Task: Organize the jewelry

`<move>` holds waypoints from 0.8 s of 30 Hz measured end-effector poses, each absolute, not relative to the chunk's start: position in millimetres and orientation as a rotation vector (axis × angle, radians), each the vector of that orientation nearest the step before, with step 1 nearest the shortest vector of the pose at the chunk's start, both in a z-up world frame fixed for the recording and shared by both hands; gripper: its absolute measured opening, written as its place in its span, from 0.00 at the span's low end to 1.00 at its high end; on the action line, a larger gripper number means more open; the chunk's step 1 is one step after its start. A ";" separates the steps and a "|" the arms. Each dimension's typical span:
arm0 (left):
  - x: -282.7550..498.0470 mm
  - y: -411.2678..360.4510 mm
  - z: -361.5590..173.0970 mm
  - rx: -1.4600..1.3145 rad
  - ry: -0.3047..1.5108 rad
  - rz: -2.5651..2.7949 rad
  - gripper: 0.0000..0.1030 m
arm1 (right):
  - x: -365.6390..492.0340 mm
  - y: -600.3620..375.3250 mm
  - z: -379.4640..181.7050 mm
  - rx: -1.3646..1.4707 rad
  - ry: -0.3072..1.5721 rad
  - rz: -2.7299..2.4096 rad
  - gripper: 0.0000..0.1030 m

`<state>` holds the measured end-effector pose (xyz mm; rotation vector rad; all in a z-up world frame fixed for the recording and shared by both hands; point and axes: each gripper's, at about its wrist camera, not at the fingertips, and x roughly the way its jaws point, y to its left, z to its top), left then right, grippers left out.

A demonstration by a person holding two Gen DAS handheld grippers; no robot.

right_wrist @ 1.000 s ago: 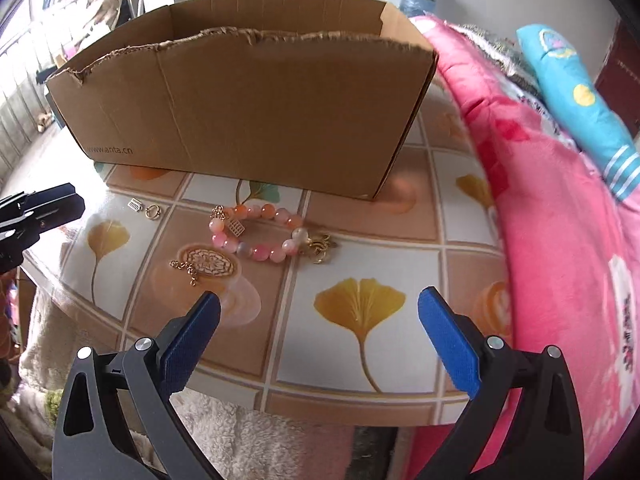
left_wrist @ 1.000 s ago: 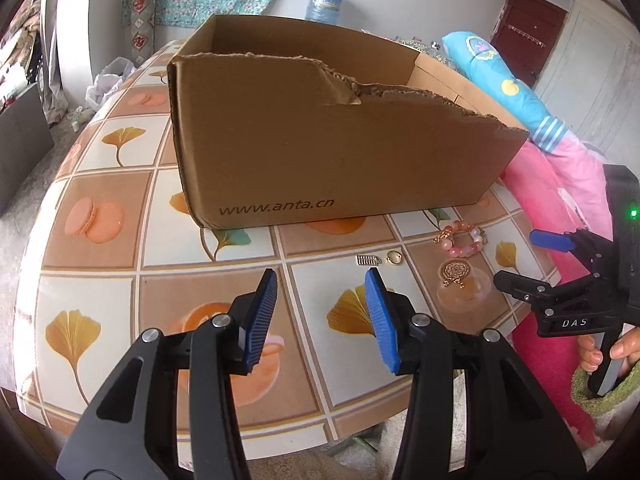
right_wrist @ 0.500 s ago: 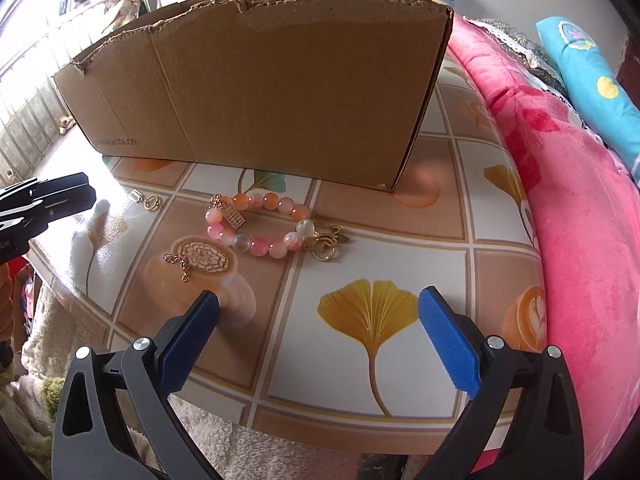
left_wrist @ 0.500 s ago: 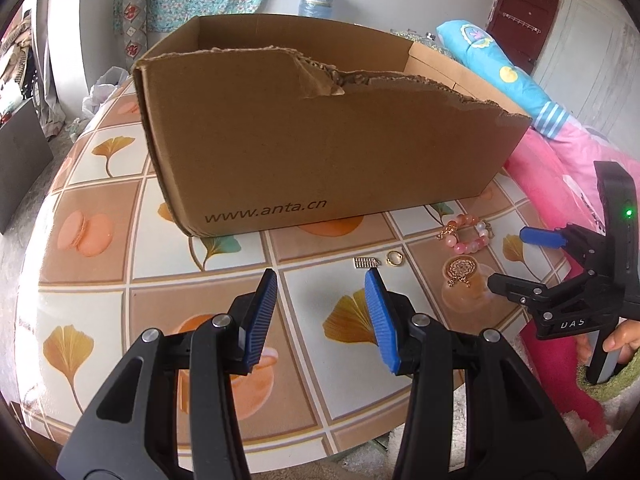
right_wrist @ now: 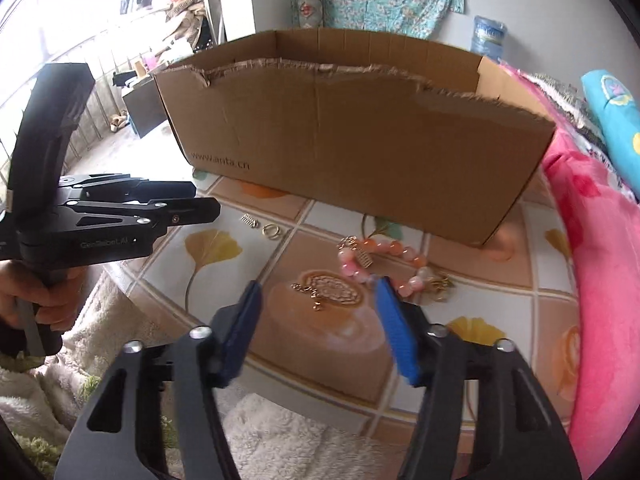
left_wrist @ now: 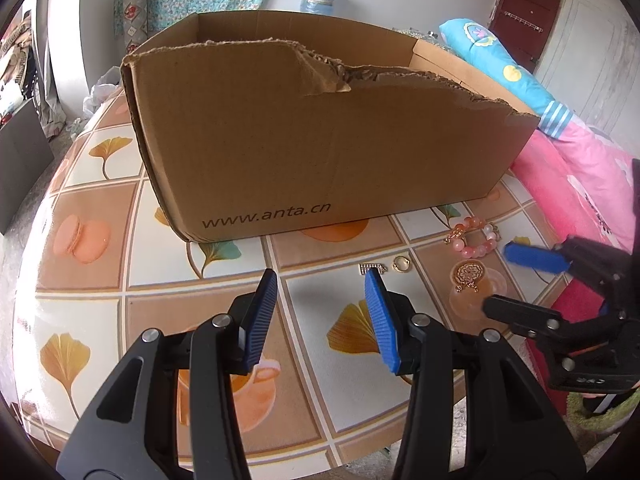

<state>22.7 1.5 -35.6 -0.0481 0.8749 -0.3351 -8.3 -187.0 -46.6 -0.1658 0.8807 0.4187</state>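
Observation:
On the tiled table lie a pink bead bracelet (right_wrist: 380, 258) (left_wrist: 476, 236), a round gold filigree pendant (right_wrist: 334, 292) (left_wrist: 469, 274), a small gold ring (right_wrist: 272, 231) (left_wrist: 400, 264) and a tiny silver charm (right_wrist: 250, 220) (left_wrist: 370, 268). My right gripper (right_wrist: 319, 286) (left_wrist: 516, 280) hangs over the pendant, which shows between its blue tips. Its jaws are closing and the pads do not touch the pendant. My left gripper (left_wrist: 320, 280) (right_wrist: 192, 200) is half open and empty, just short of the charm and ring.
A large open cardboard box (left_wrist: 320, 140) (right_wrist: 352, 152) with a torn front wall stands behind the jewelry. A pink quilt (right_wrist: 600, 280) lies along the table's right side. A white fleecy cloth (right_wrist: 280, 432) hangs below the table's near edge (left_wrist: 360, 436). A hand (right_wrist: 36, 300) holds the left gripper.
The right gripper's jaws have narrowed from wide apart to about half, and it has shifted left from the bracelet side to over the pendant. The left gripper keeps the same gap.

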 end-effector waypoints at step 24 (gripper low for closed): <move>23.1 8.1 -38.5 -0.068 0.879 -0.323 0.42 | 11.5 -164.1 -64.0 -0.108 0.930 0.385 0.04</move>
